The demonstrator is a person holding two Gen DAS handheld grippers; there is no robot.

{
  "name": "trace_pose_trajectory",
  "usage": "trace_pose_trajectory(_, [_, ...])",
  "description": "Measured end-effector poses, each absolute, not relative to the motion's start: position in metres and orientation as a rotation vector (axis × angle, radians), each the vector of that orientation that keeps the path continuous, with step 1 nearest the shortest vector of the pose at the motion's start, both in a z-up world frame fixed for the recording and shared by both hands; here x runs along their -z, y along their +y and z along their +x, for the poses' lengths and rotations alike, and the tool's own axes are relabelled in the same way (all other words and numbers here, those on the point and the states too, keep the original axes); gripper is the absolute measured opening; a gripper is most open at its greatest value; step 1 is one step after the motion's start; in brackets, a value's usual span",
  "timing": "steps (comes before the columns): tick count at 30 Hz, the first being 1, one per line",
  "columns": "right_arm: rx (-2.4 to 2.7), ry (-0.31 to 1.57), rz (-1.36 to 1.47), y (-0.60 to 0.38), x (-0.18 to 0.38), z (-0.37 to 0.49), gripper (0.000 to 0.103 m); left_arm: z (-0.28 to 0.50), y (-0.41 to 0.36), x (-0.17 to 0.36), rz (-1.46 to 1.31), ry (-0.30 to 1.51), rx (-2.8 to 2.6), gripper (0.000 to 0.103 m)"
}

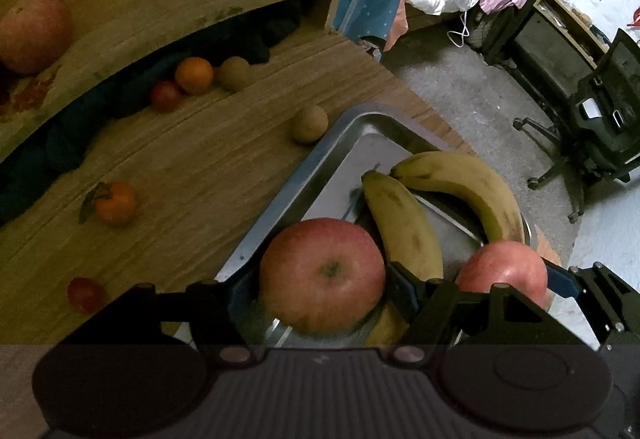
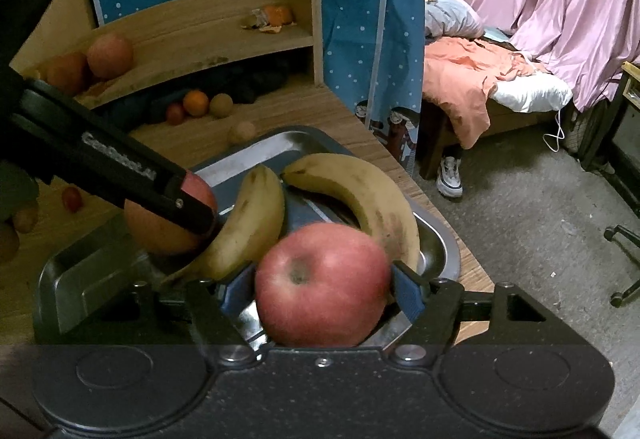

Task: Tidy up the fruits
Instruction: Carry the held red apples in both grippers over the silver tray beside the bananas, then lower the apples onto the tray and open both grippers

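My left tongs (image 1: 322, 293) squeeze one apple (image 1: 322, 275) and my right tongs (image 2: 322, 289) squeeze another apple (image 2: 322, 285), both low over the metal tray (image 1: 280, 179). I think I hold them there to set them beside the two bananas (image 2: 304, 211), so big fruits sit together. Small oranges (image 1: 116, 203) wait on the table (image 1: 192, 159).

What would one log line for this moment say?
left gripper: apple | right gripper: other apple | both over tray | bananas inside
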State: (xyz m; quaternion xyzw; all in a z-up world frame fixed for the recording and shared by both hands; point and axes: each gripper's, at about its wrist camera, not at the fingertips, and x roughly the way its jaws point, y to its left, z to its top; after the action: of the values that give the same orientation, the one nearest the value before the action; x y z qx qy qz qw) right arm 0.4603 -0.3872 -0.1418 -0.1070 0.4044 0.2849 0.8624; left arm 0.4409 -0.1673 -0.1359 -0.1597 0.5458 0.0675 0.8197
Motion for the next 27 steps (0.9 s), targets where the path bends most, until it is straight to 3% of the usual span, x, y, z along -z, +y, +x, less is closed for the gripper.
trace_pose_trajectory(11, [-0.523,0.801,-0.222,-0.386,0.124,0.437,0.092,0.41,-0.156,0.108,-0.307,1.076,-0.145,0.098])
trace_pose_trajectory(15, [-0.493,0.771,-0.208,-0.385,0.11,0.42,0.099,0.39,-0.145,0.097,-0.299,1.044,-0.156,0.1])
trace_pose_trajectory(27, [-0.447,0.729,-0.178,-0.357,0.081,0.339,0.102,0.304,-0.094,0.076,-0.304,1.003,-0.237,0.103])
